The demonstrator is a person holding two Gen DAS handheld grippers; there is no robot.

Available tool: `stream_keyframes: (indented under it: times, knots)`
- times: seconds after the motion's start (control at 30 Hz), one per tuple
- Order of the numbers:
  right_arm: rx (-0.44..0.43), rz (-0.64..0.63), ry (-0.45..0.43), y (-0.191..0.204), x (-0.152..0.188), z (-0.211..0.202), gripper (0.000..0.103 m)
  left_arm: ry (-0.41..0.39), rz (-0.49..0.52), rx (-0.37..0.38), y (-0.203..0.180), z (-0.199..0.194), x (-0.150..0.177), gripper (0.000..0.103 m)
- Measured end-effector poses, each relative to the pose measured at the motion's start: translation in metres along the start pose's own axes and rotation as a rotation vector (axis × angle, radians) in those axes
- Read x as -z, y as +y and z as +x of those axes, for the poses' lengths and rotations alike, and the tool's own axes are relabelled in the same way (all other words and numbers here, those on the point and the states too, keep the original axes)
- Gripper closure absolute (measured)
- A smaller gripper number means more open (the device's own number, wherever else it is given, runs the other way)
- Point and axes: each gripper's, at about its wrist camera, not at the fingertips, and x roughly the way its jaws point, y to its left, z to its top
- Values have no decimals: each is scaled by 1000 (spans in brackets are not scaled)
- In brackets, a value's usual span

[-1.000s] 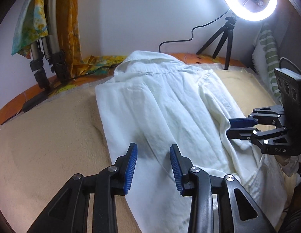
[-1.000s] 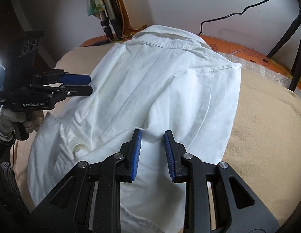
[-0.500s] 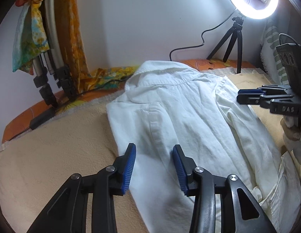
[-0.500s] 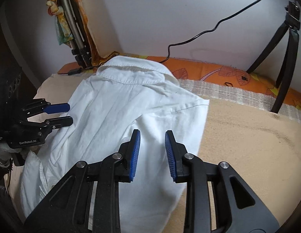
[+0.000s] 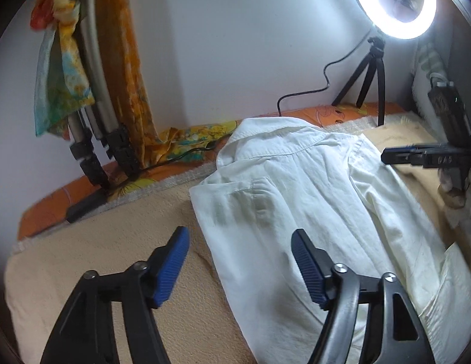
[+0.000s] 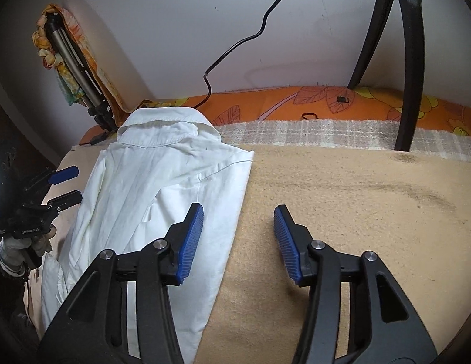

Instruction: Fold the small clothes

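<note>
Left wrist view: one white cotton collared shirt (image 5: 311, 212) is spread on the beige blanket (image 5: 114, 257); left gripper (image 5: 240, 268) and right gripper (image 6: 238, 239), "GenRobot.AI"-labelled, are held apart, empty.

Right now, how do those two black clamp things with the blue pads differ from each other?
The left gripper straddles the left edge of the white collared shirt, one pad over the beige blanket, one over cloth. The right gripper straddles the shirt's opposite edge. The left spreads somewhat wider in its own camera. Both are open, holding nothing.
</note>
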Motion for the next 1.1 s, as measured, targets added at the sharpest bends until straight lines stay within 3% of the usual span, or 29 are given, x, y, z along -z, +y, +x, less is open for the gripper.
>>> stream_keyframes:
  times: [0.1,0.2,0.33,0.4,0.47,0.53,0.57,0.63,0.67,0.77,1.1]
  knots:
    - [-29,14,12,-2,-4,8,51,40,-147,115,28,11,-4,28]
    - [-60,29,17,-4,-12,15,51,59,-250,176,51,25,-4,29]
    - [-93,47,21,-4,-25,23,51,49,-300,240,60,37,-8,33]
    - [-100,47,24,-1,-28,28,51,44,-314,260,62,41,-12,46]
    - [-107,48,25,1,-30,32,51,51,-328,276,63,48,-16,70]
    - [-114,49,19,3,-30,33,54,47,-332,287,64,51,-17,76]
    - [-115,49,19,3,-30,34,64,41,-329,290,63,52,-18,87]
    - [-119,55,21,2,-30,34,85,32,-333,321,63,52,-19,100]
    - [-116,49,15,3,-30,32,95,25,-327,319,62,52,-20,102]
    - [-111,21,-27,10,-30,20,98,-8,-312,318,59,40,-21,103]
    - [-136,-39,-130,42,-36,-61,99,-122,-251,330,40,-41,-34,103]
